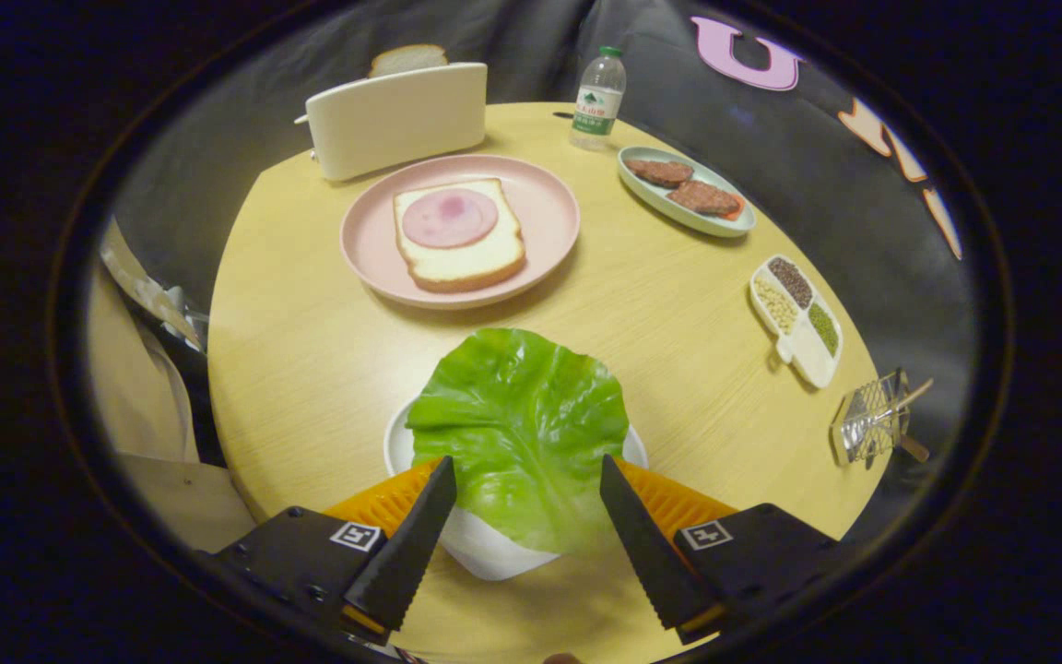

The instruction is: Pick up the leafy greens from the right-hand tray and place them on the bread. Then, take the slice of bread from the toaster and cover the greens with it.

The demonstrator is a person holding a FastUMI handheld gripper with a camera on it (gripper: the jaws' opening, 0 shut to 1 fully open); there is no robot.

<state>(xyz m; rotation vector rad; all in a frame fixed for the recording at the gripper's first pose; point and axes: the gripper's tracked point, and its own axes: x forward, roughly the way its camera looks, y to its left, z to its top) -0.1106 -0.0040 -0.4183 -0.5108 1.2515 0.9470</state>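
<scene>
A large green lettuce leaf (522,424) lies on a small white tray (485,549) on the round wooden table. My gripper (528,484) is open, its two fingers standing either side of the leaf's near part without pressing on it. Beyond the leaf sits a pink plate (549,207) with a bread slice (459,238) topped by a round of pink ham (449,218). Behind the plate stands a white toaster (397,118) with a second bread slice (407,58) poking out of its top.
A water bottle (598,99) stands right of the toaster. A pale green dish (678,217) holds two meat patties. Further right lie a divided white dish of beans (798,318) and a small wire basket (874,415) near the table's edge.
</scene>
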